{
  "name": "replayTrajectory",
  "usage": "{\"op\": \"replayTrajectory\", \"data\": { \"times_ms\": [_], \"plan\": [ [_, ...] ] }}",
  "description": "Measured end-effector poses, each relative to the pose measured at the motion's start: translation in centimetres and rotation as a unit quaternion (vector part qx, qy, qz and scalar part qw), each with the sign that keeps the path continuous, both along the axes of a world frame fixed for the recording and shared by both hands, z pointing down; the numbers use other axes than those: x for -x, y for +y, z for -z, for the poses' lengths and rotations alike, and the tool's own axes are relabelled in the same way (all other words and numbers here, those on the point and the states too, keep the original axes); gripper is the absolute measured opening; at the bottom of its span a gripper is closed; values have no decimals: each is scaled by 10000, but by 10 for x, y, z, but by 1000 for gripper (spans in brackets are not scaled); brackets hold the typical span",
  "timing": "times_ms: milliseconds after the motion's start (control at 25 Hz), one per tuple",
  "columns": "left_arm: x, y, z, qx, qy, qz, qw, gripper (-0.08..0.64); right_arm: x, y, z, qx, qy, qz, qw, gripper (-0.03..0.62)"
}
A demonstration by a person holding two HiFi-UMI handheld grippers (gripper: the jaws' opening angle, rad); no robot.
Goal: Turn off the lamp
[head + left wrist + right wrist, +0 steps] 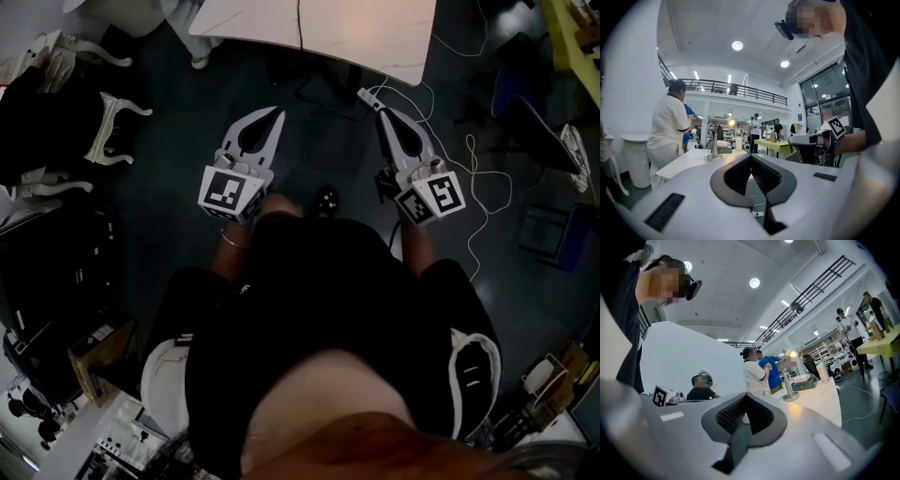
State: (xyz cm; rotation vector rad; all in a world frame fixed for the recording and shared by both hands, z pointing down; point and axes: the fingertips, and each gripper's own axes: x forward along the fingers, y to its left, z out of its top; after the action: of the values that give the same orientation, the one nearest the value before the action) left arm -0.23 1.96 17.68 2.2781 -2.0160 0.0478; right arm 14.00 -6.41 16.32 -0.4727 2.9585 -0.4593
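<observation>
Left gripper (275,117), right gripper (367,97): fingers (764,176) are pressing fully together, gripping nothing. Slim silver gooseneck lamp (787,384) is glowing, standing on white bench (825,397).

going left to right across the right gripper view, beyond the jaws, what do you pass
seated person in black → standing person in a white top → lit lamp on the white table → white cylinder → yellow-green table
</observation>
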Motion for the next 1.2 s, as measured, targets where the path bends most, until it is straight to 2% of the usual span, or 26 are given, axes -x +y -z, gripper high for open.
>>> {"op": "replayTrajectory", "data": {
  "times_ms": [120,320,600,760,840,960,1200],
  "plan": [
    [21,-6,-7,161,151,34,9998,6,12,-1,-7,99,39,-69,9999,0],
    [50,-21,-4,225,-96,-423,9988,6,47,-9,-23,343,107,-318,9988,0],
    [110,-29,-19,331,197,-561,9977,6,115,-2,-33,405,145,-391,9983,0],
    [135,-32,-26,279,285,-733,9965,6,141,1,-39,292,398,-453,9978,2],
    [147,-35,-27,268,214,-814,9961,6,148,0,-48,354,482,-599,9964,2],
    [164,-37,-34,356,59,-1022,9941,6,162,-2,-67,442,691,-771,9936,2],
    [200,-45,-48,501,121,-1302,9902,6,204,3,-102,485,1110,-1029,9873,3]
  ]
}}
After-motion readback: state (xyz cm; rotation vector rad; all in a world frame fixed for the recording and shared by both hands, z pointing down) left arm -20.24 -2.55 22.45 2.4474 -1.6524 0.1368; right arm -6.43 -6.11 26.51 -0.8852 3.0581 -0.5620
